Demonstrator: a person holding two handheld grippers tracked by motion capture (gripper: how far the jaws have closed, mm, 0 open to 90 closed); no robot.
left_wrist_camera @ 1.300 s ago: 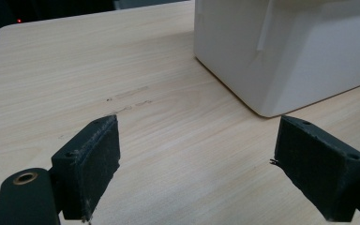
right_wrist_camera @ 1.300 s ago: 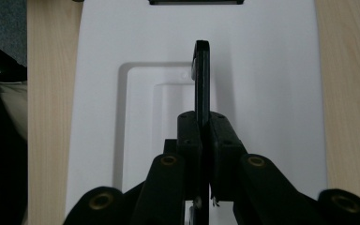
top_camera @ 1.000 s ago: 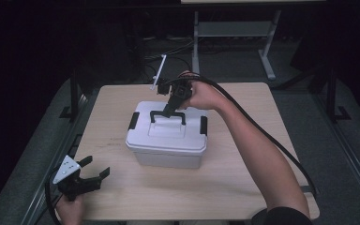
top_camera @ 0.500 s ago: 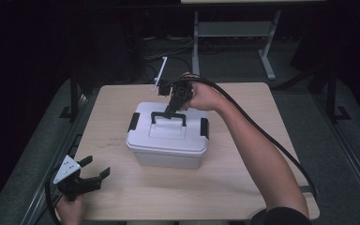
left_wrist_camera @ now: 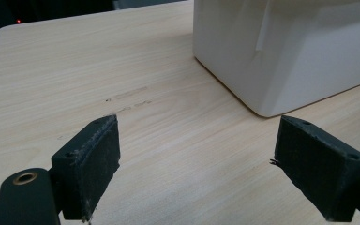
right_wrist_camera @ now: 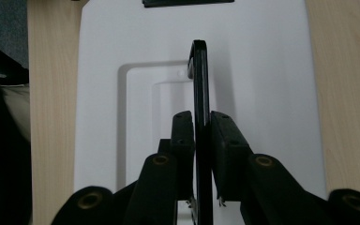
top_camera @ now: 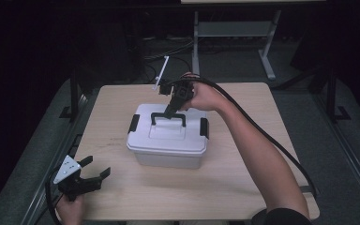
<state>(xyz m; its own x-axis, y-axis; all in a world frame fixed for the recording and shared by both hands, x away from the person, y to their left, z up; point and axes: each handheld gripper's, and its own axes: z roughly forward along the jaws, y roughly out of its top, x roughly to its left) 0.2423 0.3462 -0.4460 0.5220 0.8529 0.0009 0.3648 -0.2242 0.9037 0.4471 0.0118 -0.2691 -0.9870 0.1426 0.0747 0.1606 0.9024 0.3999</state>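
A white plastic box [top_camera: 166, 143] with black side latches stands mid-table. Its black handle [top_camera: 168, 116] is raised upright. My right gripper [top_camera: 171, 111] reaches down from the far side and is shut on that handle. In the right gripper view the pads [right_wrist_camera: 183, 136] hug the thin handle [right_wrist_camera: 200, 79] edge-on above the white lid [right_wrist_camera: 262, 70]; the jaws have just been opening slightly, with the handle still between them. My left gripper [top_camera: 93, 176] rests open at the table's near left corner. Nothing lies between its jaws [left_wrist_camera: 197, 164], and the box's corner [left_wrist_camera: 286, 47] is ahead.
The wooden table [top_camera: 243, 178] has bare surface around the box. The right gripper's black cable [top_camera: 262, 126] runs along the forearm to the table's near right edge. A metal stand [top_camera: 234, 33] and floor cables lie beyond the far edge.
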